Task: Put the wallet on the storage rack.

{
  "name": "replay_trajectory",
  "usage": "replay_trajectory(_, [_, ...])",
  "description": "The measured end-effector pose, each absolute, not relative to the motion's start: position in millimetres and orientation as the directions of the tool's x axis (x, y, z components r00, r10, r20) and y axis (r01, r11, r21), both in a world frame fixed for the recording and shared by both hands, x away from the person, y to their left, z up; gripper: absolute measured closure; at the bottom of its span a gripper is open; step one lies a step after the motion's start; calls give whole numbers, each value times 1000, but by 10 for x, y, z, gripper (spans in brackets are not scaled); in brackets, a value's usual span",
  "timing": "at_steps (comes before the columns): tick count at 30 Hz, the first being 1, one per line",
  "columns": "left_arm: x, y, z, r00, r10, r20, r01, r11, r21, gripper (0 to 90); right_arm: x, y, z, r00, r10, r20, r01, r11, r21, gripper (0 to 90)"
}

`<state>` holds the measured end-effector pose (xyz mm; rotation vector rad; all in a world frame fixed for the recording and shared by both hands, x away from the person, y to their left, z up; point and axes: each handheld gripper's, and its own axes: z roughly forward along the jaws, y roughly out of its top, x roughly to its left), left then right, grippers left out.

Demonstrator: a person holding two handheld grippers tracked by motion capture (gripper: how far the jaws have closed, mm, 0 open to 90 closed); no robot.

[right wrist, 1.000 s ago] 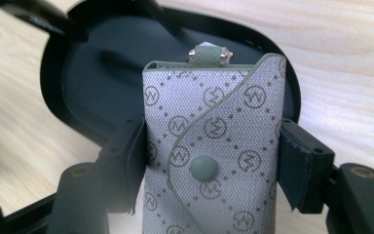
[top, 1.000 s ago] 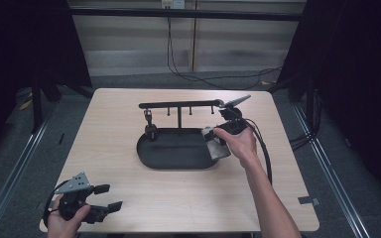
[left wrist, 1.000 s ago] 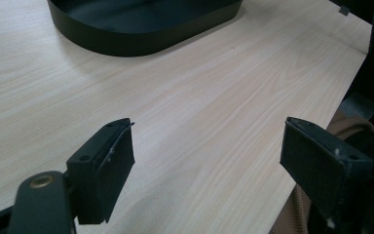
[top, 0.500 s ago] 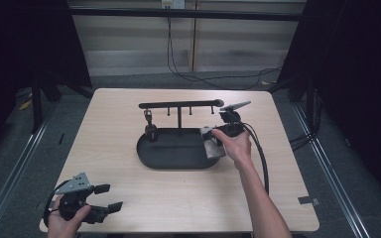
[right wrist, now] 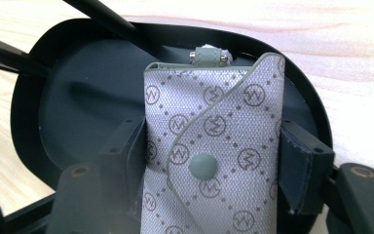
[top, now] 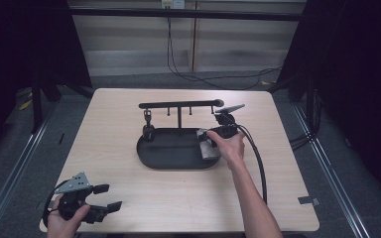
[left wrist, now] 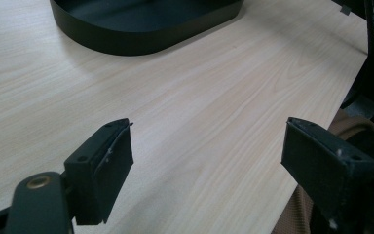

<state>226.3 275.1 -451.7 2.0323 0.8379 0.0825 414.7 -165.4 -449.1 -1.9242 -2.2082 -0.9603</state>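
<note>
Where fingers clamp pouch (right wrist: 214, 156): "M" monograms, probably.

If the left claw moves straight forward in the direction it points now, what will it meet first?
Probably the black tray. The left claw is open above bare table, nothing between its jaws, and the tray's near wall lies ahead, slightly to the left. Depth is unclear, so it might pass just beside it.

I am working in what looks like a lab recording booth. My pale wooden table (top: 129, 148) stands alone between black curtains (top: 357, 74), with metal floor rails (top: 10, 163) on both sides and loose cables (top: 218, 79) trailing across the grey floor behind.
</note>
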Motion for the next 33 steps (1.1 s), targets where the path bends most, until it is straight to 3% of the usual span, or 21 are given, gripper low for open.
replay_trajectory(17, [2259, 2752, -4510, 770, 586, -251, 525, -360, 771, 188, 4186, -1545, -4719, -227, 882, 413, 915, 48, 400, 323])
replay_trajectory(19, [2257, 2749, -4510, 771, 587, -249, 524, -362, 771, 188, 4172, -1576, -4727, -211, 879, 427, 915, 24, 403, 366])
replay_trajectory(21, [2259, 2746, -4513, 770, 587, -250, 527, -363, 769, 188, 4164, -1608, -4719, -201, 879, 433, 916, 13, 400, 317])
replay_trajectory(33, [2263, 2753, -4510, 769, 589, -248, 525, -359, 772, 188, 4035, -1724, -4493, -277, 891, 361, 859, 61, 509, 244])
